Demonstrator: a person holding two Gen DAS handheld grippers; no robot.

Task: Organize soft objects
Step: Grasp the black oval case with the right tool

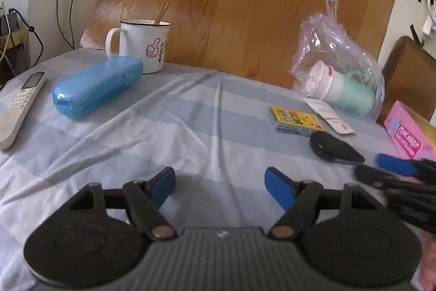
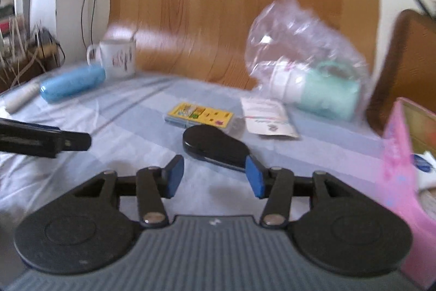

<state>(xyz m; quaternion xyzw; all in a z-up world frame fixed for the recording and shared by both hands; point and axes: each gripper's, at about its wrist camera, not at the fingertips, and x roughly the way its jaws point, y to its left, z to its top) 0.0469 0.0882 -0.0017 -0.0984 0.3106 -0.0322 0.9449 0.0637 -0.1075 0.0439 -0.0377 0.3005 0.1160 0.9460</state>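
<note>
Near the back left corner of the desk (image 1: pixel 190 111), a white mug (image 1: pixel 141 45) stands upright with a thin stick in it. A closed blue case (image 1: pixel 95 87) lies just in front of the mug. Toward the back right, a clear plastic bag (image 1: pixel 340 64) holds a soft mint-green roll with a white cup-shaped end. At the right edge stands an open pink box (image 2: pixel 403 154); its contents are unclear. The left tool (image 1: pixel 219 188) and the right tool (image 2: pixel 215 179) both stand open, with nothing between the pads.
</note>
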